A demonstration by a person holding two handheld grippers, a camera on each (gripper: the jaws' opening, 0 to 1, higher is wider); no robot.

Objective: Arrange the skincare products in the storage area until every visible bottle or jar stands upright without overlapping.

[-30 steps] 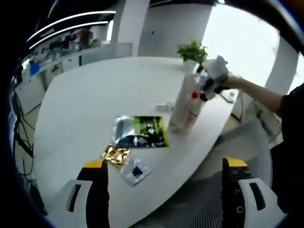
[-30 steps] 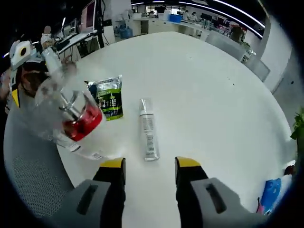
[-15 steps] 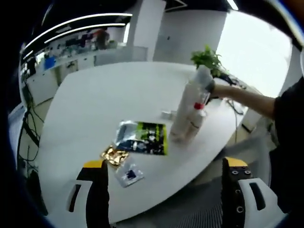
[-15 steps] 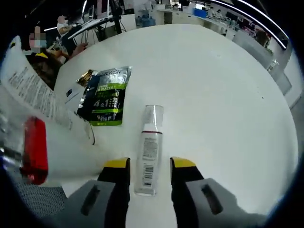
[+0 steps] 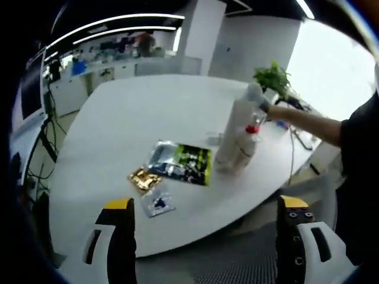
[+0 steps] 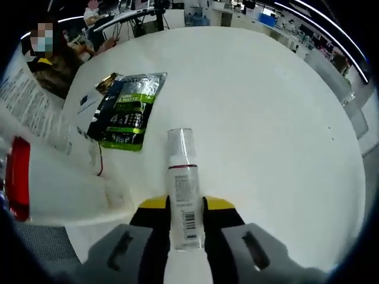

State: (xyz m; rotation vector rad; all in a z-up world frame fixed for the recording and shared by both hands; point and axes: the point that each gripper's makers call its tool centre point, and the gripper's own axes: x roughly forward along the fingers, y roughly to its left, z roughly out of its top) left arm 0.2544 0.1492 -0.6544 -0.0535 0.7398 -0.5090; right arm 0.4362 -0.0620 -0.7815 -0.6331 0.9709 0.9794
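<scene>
Slim clear-capped bottle (image 6: 185, 195) between tool (image 6: 186, 207) jaws

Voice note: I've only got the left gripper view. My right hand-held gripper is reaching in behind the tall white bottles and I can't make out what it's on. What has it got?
Observer: The right hand-held gripper has its jaws closed on a slim white pump bottle with a clear cap.
Operator: Is that bottle standing up?
Observer: No. It is on its side, lengthwise between the jaws, over the white table, with its cap pointing away from the gripper.
Operator: Anything close to it?
Observer: The green-and-black foil pouch lies flat on the table off to one side of the cap end, not touching the bottle.
</scene>
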